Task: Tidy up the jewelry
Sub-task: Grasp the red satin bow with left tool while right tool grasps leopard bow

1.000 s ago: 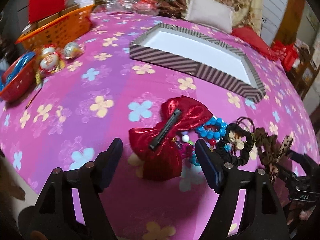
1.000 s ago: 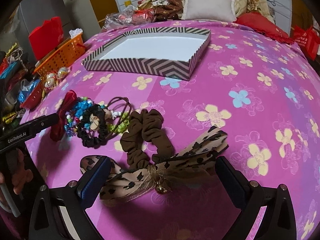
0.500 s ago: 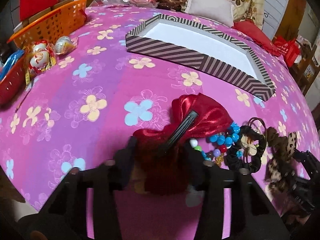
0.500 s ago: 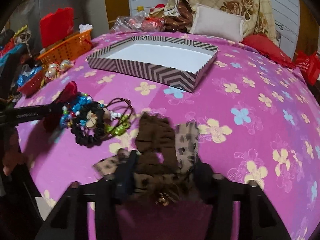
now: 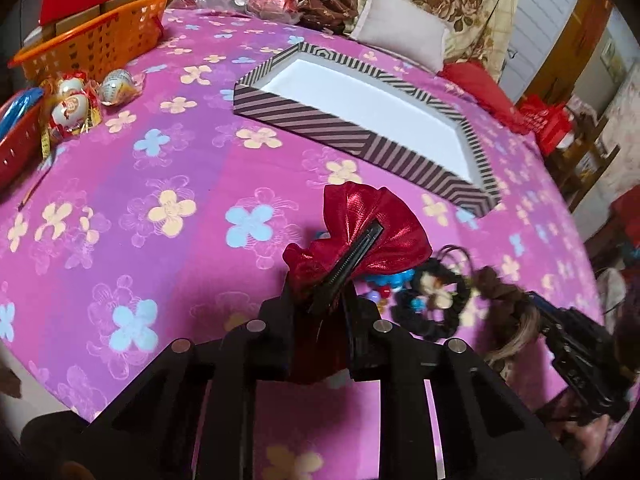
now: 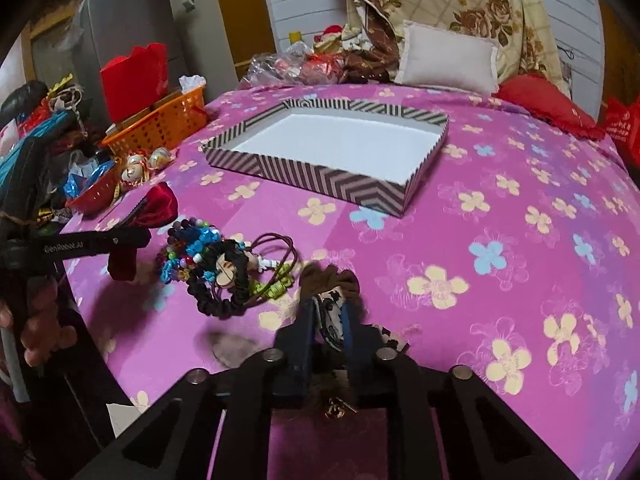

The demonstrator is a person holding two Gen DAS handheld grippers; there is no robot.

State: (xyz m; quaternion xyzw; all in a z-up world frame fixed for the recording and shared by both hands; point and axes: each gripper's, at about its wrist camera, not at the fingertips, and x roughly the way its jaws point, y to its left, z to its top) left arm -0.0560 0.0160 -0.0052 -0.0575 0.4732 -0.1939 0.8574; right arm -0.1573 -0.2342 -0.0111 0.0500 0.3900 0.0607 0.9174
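Red satin fills the left gripper (image 5: 320,304): its jaws have just been closing and now pinch the lower lobe of the red bow (image 5: 362,236), whose black clip (image 5: 352,258) runs slantwise up from the grip. The bow's upper lobe fans out above the fingers, nearer the striped box (image 5: 360,128) than any other piece in the pile. That box sits open and white inside, farther up the pink flowered cloth (image 5: 160,168).

From the right wrist view, the right gripper (image 6: 326,322) has likewise just been closing, and its blue-padded fingers (image 6: 306,328) stand narrow, clamped on the leopard bow (image 6: 332,314) with the brown scrunchie (image 6: 328,278) bunched at their tips; a small gold bell (image 6: 336,412) hangs below the grip. Whether the scrunchie itself is pinched I cannot tell.

Between the two grippers, on the near side of the box, the rest of the pile lies on the cloth: a black scrunchie (image 6: 218,280), blue beads (image 6: 192,246) touching it, thin brown hair ties (image 6: 280,248) and a green knot (image 6: 276,290) beside them.

Left of the box stand an orange basket (image 5: 96,44) and, nearer, a red bowl (image 5: 16,148) with wrapped eggs (image 5: 72,108) between them. Beyond the box a pale cushion (image 6: 448,58) rests against a floral quilt (image 6: 472,8).
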